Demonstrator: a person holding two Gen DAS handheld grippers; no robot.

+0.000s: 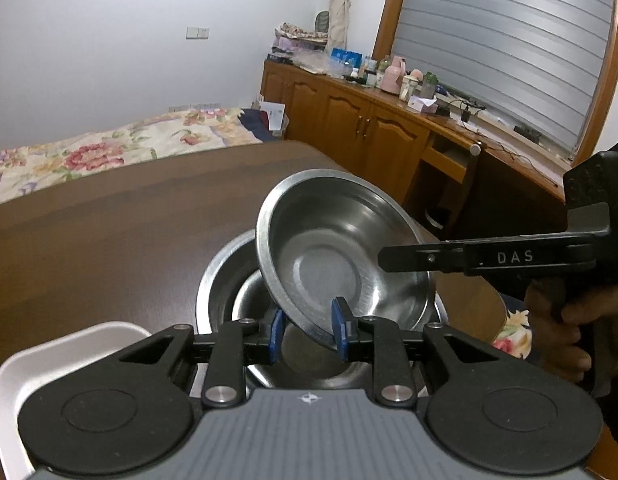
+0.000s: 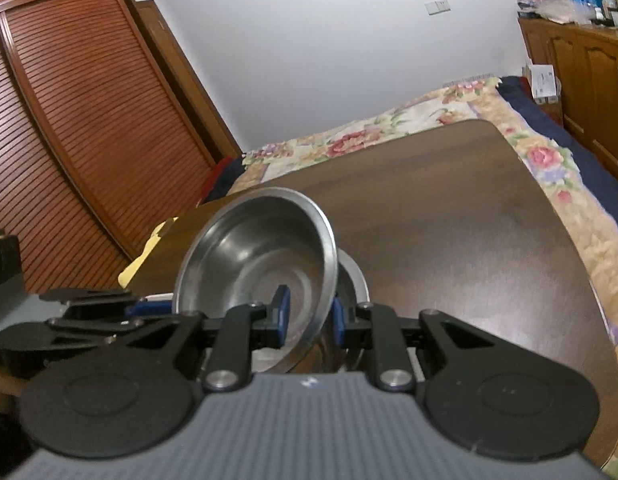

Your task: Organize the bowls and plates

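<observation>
The left gripper (image 1: 308,329) pinches the near rim of a steel bowl (image 1: 341,256), its 2 blue pads (image 1: 338,326) one inside and one outside the rim, with some gap at the outer pad. The right gripper (image 2: 309,316) grips the opposite rim of the same bowl (image 2: 253,256) in the same way, one pad (image 2: 284,308) inside. The bowl is tilted, lifted clear, its open side turned toward both cameras. Directly under it and just beyond the left fingers sit 2 more steel bowls (image 1: 225,276), nested, on a brown table (image 1: 109,232). A white tray (image 1: 69,344) lies beside them, to the left of the left gripper. Past the table is a bed with a flowered cover (image 2: 389,132).
</observation>
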